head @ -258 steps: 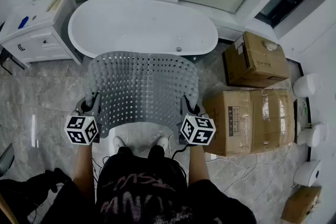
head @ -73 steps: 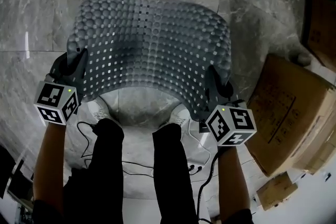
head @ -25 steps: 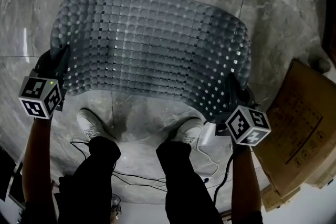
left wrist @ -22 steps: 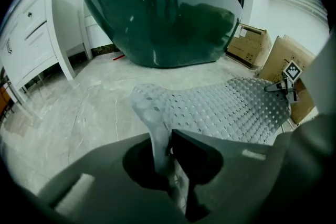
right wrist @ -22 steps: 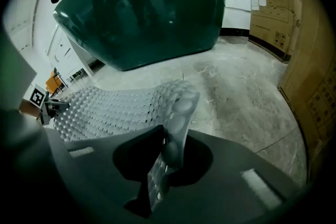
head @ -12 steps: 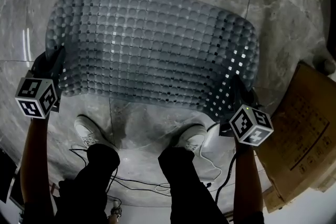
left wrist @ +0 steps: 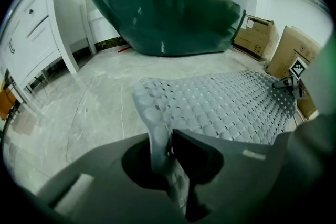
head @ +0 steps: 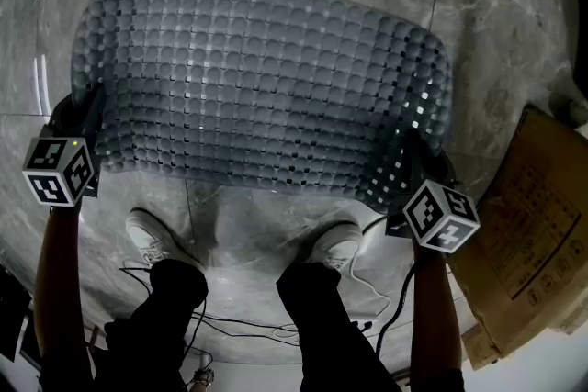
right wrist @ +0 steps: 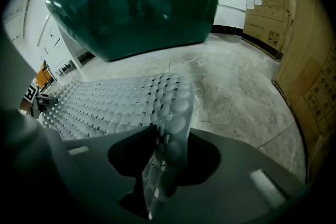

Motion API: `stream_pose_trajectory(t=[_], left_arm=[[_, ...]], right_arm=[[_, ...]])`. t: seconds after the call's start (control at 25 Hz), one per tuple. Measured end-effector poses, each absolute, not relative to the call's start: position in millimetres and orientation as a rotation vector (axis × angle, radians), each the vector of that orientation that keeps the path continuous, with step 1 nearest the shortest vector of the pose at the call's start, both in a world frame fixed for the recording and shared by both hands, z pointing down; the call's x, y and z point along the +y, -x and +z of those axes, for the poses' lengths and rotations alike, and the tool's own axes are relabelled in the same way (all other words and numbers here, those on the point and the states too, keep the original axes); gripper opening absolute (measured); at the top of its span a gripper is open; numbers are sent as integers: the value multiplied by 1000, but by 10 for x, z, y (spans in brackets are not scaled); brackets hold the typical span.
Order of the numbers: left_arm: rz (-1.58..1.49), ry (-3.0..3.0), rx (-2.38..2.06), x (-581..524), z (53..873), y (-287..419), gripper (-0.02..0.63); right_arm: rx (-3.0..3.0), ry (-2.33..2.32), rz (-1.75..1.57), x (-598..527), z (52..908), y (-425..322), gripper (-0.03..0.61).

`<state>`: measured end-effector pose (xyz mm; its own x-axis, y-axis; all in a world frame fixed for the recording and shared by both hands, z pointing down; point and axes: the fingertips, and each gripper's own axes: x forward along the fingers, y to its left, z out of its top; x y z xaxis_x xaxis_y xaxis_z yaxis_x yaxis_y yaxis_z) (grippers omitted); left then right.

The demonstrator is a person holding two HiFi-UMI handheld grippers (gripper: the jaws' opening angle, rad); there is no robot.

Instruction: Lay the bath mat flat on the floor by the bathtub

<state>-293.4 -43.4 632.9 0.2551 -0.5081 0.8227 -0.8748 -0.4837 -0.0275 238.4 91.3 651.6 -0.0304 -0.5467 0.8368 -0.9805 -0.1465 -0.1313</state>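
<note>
A grey bath mat (head: 262,78) with rows of bumps and small holes is stretched out low over the marble floor. My left gripper (head: 84,126) is shut on its near left corner, and my right gripper (head: 412,162) is shut on its near right corner. In the left gripper view the mat (left wrist: 220,105) runs away from the left gripper (left wrist: 167,155) toward the bathtub (left wrist: 168,2). In the right gripper view the mat (right wrist: 121,102) spreads left from the right gripper (right wrist: 160,165), with the bathtub (right wrist: 136,2) behind it.
Cardboard boxes (head: 528,243) stand at the right, close to my right gripper. A white cabinet (left wrist: 31,34) stands left of the tub. The person's shoes (head: 156,234) and cables (head: 239,317) are just behind the mat's near edge.
Since the earliest frame the mat came down from in front of the tub toward the floor. Over the last second both grippers spread it wider and flatter.
</note>
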Motion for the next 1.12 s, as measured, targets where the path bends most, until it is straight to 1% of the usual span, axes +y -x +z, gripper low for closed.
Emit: stream_pose_trajectory(t=[0.32, 0.48, 0.56, 0.8, 0.92, 1.12], left_arm=[[1175, -2061, -1285, -465, 6425, 2998, 64], [1176, -2053, -1306, -474, 6461, 3055, 89], [1191, -2045, -1320, -483, 6476, 3092, 111], [1240, -1992, -1369, -519, 6519, 3236, 211], [1315, -1996, -1368, -506, 6504, 3293, 264], [1325, -1987, -1380, -440, 6444, 3354, 268]], right_arm=[[-1537, -1743, 1064, 976, 6610, -2502, 220], [-1533, -1749, 1033, 981, 6630, -2527, 239], [-1528, -1759, 1026, 978, 6640, -2541, 251], [-1465, -1767, 1055, 1064, 6709, -2634, 306], [-1463, -1765, 1031, 1053, 6687, -2634, 311], [-1484, -1769, 1025, 1020, 6597, -2574, 318]])
